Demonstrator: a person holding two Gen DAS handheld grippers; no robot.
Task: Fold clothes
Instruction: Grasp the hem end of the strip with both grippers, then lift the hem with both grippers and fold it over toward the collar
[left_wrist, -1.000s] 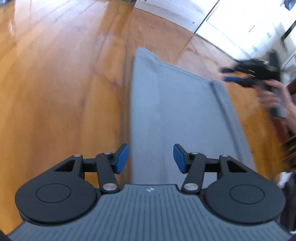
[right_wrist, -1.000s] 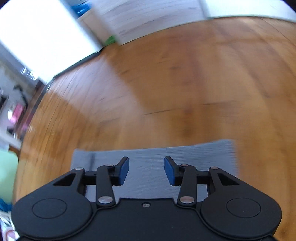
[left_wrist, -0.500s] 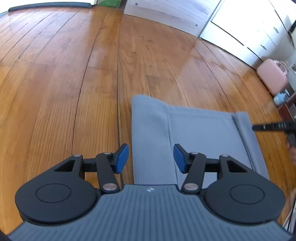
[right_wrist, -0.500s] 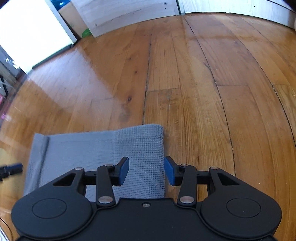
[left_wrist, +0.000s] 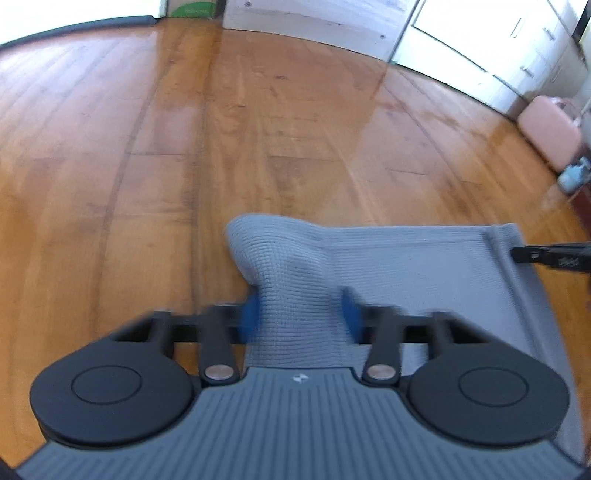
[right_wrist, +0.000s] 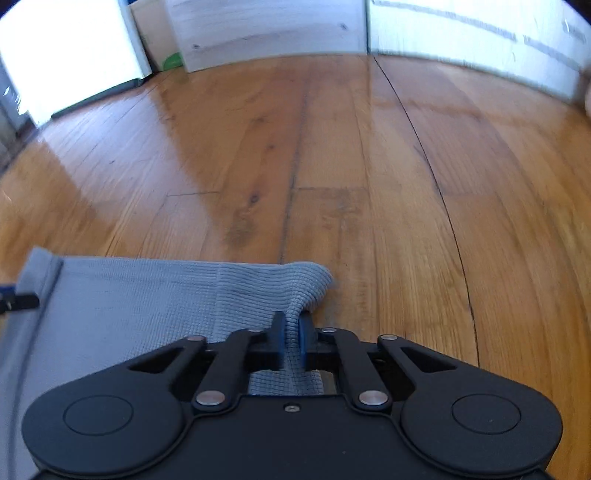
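Grey waffle-knit cloth (left_wrist: 406, 266) lies flat on the wooden floor (left_wrist: 184, 147), and every place below is given relative to that cloth. At its near left corner the left tool (left_wrist: 299, 317) is closing, with a thick hump of fabric bunched between the blue pads (left_wrist: 248, 318) and rising above them. At the near right corner the right tool (right_wrist: 291, 339) is closing too, its pads already pinching a thin ridge of the weave.

What could go wrong is mostly uneven grip. The left bite looks bulky (several layers may be caught, though the blur makes that hard to judge), so a lift could drag the under layer along and spoil the fold. The right bite sits close to the cloth's very edge, and a thin pinch there could slip out once the fabric's weight comes on. If one corner rises ahead of the other, the far hem would skew and the fold would land crooked. The floor beyond the cloth looks glossy, so the far end may slide instead of staying put as the near edge is carried over.
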